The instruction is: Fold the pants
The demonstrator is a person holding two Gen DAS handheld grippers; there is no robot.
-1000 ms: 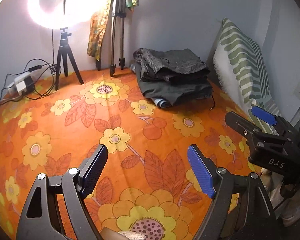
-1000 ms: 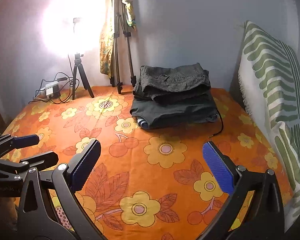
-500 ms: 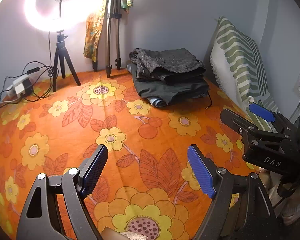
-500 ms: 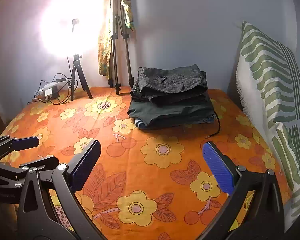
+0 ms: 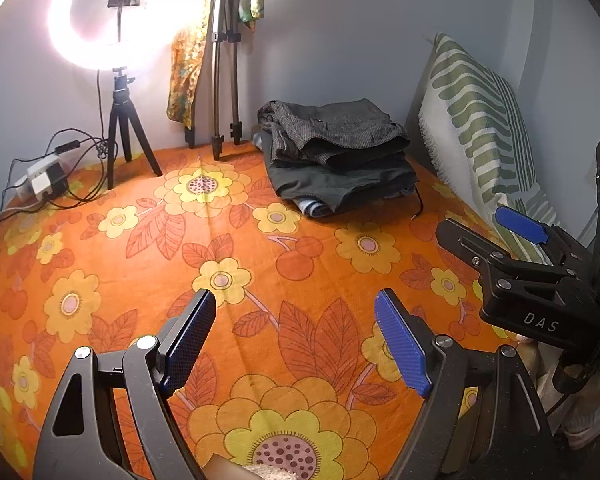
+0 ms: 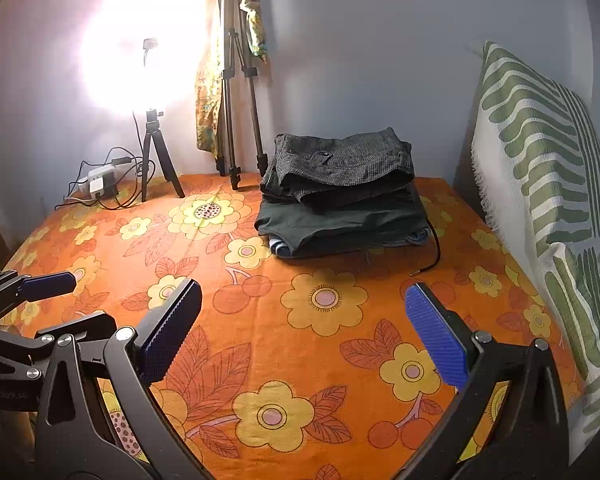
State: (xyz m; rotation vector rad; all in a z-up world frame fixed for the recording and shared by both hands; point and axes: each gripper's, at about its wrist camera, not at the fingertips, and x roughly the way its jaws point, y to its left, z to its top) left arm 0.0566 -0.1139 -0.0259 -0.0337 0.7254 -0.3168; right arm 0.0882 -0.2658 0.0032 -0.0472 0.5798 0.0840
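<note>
Left gripper and right gripper: fingers wide, nothing held, both hovering over the orange floral sheet. Folded pants top a stack at the far wall, well apart from both. Judgement: between items; next move calls for fetching an unfolded pair, none in view.

White letters "DAS" stand on the black plastic body of the right gripper, left wrist view. Nothing else is readable.
</note>
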